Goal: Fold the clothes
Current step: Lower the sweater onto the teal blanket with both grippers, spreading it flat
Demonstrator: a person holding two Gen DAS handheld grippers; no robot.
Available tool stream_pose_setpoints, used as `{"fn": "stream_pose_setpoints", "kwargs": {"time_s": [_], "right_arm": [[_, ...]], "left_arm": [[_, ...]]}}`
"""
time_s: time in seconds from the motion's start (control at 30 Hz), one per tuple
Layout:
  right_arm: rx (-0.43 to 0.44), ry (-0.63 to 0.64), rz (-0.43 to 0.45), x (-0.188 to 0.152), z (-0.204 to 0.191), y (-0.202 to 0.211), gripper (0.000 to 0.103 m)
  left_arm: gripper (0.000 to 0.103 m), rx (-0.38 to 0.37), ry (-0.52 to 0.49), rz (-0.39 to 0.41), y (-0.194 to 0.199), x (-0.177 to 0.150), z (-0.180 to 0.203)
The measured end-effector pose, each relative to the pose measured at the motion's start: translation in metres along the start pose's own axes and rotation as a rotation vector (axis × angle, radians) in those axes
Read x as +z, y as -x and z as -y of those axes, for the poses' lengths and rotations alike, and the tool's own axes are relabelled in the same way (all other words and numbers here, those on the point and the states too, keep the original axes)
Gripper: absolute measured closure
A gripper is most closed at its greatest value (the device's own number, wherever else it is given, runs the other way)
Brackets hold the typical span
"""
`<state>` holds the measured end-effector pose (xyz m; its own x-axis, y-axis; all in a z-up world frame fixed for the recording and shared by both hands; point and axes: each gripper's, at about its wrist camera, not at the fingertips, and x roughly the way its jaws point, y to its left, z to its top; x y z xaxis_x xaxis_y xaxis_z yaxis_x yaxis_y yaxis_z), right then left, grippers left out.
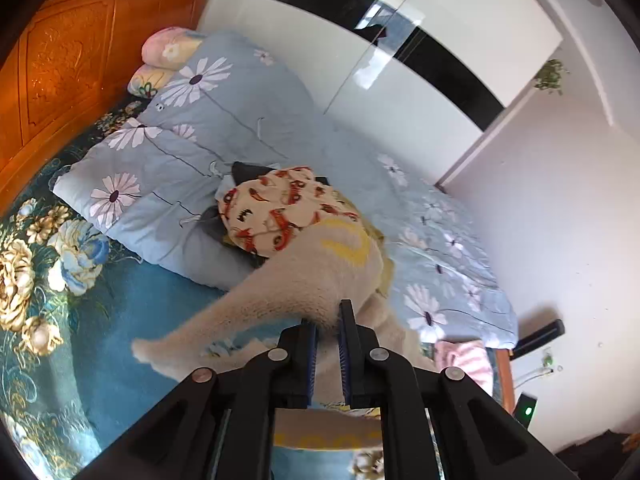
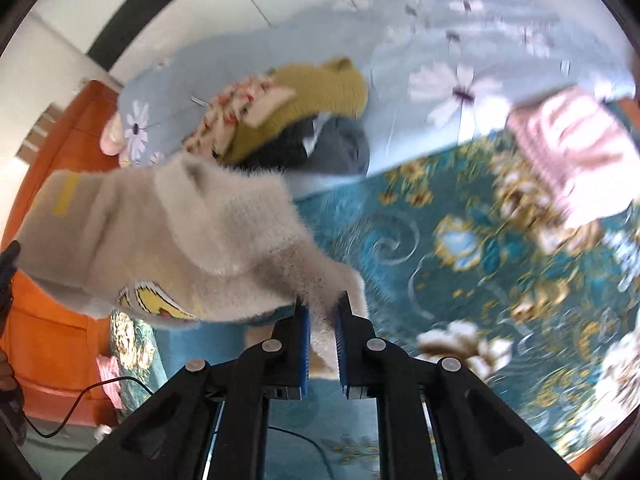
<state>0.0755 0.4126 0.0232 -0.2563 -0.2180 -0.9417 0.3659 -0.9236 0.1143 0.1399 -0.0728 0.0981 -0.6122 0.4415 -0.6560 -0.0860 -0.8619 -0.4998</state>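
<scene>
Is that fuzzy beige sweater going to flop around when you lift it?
Probably very floppy: the fuzzy beige sweater sags between the left tool and right tool, and a sleeve dangles. It looks light, since small pinches hold it up. The fluffy nap should grip rather than slip.

Left wrist view: looks forward along left gripper (image 1: 329, 322) fingers, angled down over bed toward wooden headboard (image 1: 60, 68) and white wardrobe (image 1: 420, 40) — sharp, wide reach.

Right wrist view: looks along right gripper (image 2: 322, 312) fingers, tilted, close over teal floral bedspread (image 2: 460, 248), motion-blurred at right.

Shared by both: fuzzy beige sweater (image 1: 320, 272) (image 2: 192, 224) right at fingertips, clothes pile (image 1: 280, 208) (image 2: 288, 112) beyond, blue daisy quilt (image 1: 192, 120) (image 2: 460, 88), pink garment (image 1: 464, 356) (image 2: 572, 152), bedspread (image 1: 132, 304).
</scene>
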Motion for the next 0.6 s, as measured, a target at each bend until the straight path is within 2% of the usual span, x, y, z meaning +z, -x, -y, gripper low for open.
{"fn": "stream_pose_setpoints", "kwargs": {"time_s": [0.1,0.23,0.4,0.47,0.57,0.6], "right_arm": [[0.001,0.072,0.03,-0.003,0.005,0.038,0.092],[0.037,0.155,0.044,-0.027,0.019,0.088,0.092],[0.117,0.205,0.016,-0.066,0.038,0.148,0.092],[0.151,0.237,0.005,-0.079,0.038,0.169,0.092],[0.159,0.29,-0.018,-0.085,0.033,0.185,0.092],[0.155,0.306,-0.031,-0.084,0.031,0.182,0.092]], "left_arm": [[0.093,0.002,-0.006,0.013,0.039,-0.034,0.013],[0.093,0.034,-0.018,0.005,0.093,-0.088,0.023],[0.093,0.046,0.03,-0.056,0.156,-0.144,0.031],[0.093,0.073,0.008,-0.057,0.178,-0.155,0.037],[0.093,0.13,0.037,-0.061,0.192,-0.156,0.037],[0.093,0.138,0.051,-0.069,0.18,-0.156,0.03]]}}
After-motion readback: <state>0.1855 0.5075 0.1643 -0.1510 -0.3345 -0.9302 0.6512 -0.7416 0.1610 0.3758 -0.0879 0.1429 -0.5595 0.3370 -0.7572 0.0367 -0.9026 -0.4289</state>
